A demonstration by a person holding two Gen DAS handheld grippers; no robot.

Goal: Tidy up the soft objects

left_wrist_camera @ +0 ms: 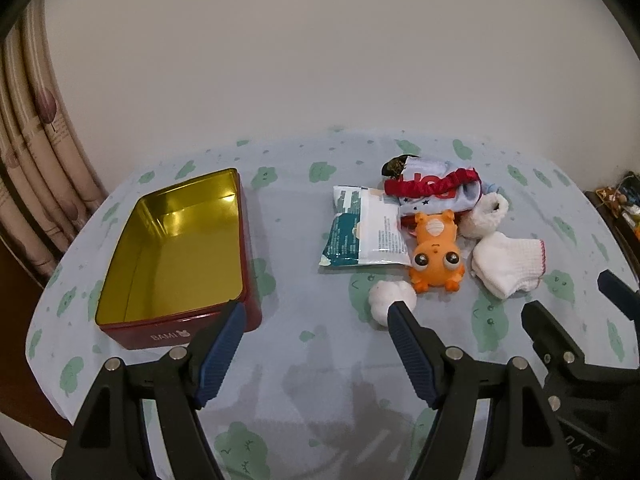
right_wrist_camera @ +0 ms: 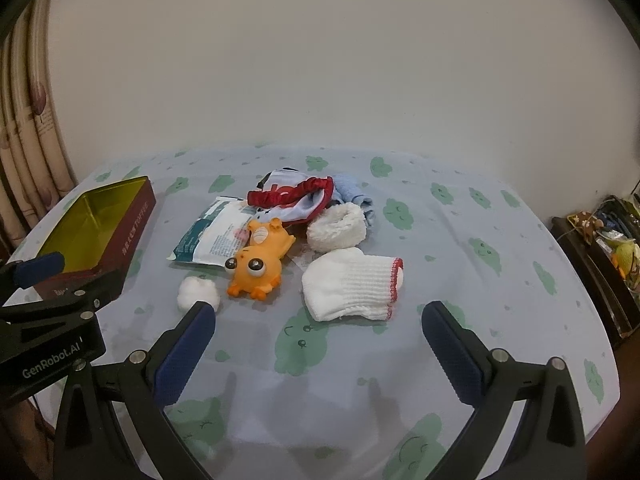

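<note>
Right now we hold both claws above the table (left_wrist_camera: 320,360) with its pale blue, green-blotched cloth, and neither has hold of anything: our left gripper (left_wrist_camera: 316,316) has its blue-padded fingers spread wide over bare cloth, and our right gripper (right_wrist_camera: 318,316) is spread just as wide, its fingertips framing the near edge of the pile. To our left sits the red tin (left_wrist_camera: 176,332), lidless, upright, its gold interior showing nothing inside in either view. Well apart from it, toward the middle of the table, the soft things lie bunched together. Nearest us is a small white cotton ball (right_wrist_camera: 198,294), a little apart from the rest and just beside the right gripper's left fingertip. Behind it an orange frog toy (right_wrist_camera: 260,262) with big bulging black eyes lies on its belly, its head toward us, overlapping the corner of a white and teal wipes packet (right_wrist_camera: 208,236) that lies flat. To the right of the frog a white knitted sock (right_wrist_camera: 352,286) with a red-stitched cuff lies on its side, and just behind it sits a fluffy white roll (right_wrist_camera: 336,226). At the back of the pile a light blue garment (right_wrist_camera: 304,204) with a gathered red waistband is crumpled against a blue cloth.
</note>
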